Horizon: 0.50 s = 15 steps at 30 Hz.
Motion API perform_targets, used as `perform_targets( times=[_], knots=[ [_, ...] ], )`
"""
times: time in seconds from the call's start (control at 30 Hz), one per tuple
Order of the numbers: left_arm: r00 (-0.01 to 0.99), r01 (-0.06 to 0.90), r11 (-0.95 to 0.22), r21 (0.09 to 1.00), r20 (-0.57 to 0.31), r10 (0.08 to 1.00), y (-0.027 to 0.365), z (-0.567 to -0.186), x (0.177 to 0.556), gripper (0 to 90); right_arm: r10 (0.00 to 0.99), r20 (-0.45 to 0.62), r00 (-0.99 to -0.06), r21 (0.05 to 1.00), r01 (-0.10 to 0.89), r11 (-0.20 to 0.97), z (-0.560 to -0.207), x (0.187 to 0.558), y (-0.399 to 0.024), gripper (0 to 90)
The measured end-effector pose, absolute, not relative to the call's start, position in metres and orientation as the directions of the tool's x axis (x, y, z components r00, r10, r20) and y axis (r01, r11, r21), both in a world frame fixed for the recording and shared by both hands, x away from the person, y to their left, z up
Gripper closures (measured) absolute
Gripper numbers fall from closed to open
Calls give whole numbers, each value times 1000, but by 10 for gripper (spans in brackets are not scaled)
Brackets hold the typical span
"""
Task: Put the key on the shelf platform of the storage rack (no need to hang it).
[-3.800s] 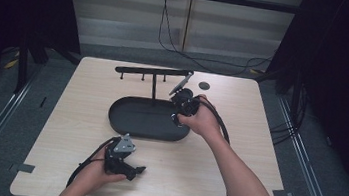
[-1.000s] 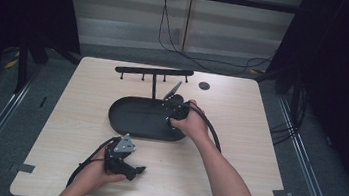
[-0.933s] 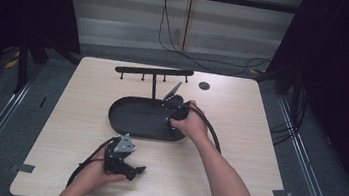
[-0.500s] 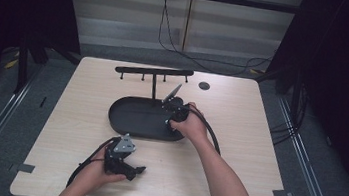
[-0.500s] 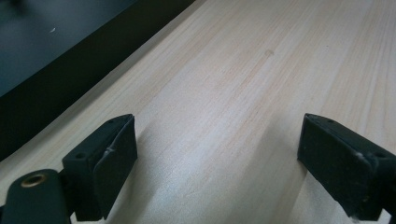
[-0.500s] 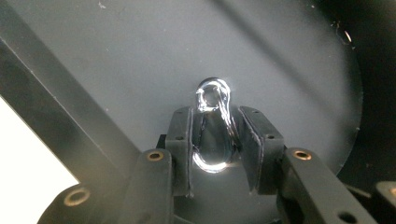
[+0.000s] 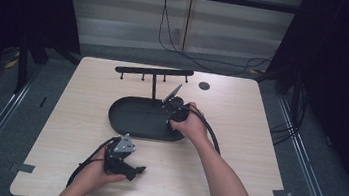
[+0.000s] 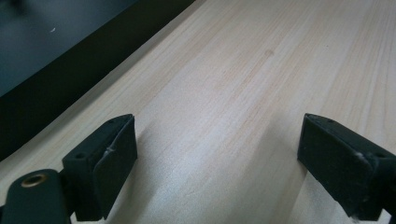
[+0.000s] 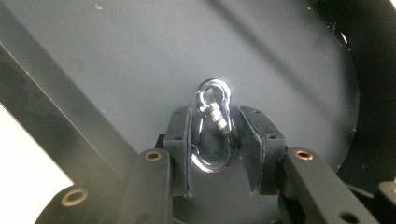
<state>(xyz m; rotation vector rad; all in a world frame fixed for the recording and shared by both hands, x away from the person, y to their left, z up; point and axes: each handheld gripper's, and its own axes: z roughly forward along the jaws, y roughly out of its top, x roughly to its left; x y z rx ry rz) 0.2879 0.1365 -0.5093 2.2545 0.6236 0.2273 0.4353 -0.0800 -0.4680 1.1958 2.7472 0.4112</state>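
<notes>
Black gear on pale wood

The table [image 7: 256, 153] is light beige wood with fine straight grain. The tray [image 7: 134, 118] is matt black, dark grey where light falls on it; the rack [image 7: 154, 71] is black too. The clip [image 9: 212, 126] is bright silver metal with white glints. Both grippers, left [image 7: 137, 170] and right [image 9: 215, 149], are black, with brass-coloured rivets and a grey plate on top. The cables are black, and the floor is grey.
</notes>
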Motion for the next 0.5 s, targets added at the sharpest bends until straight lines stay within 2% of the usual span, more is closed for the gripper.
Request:
perform_targets(
  times=[0.33,0.5],
  knots=[
    [865,364,-585,725,-31,500,137,-509,288,116,729,12,-684,300,698,650,-467,435,-80,634],
    [866,363,-585,725,-31,500,137,-509,288,116,739,3,-674,293,707,643,-467,435,-81,547]
  ],
)
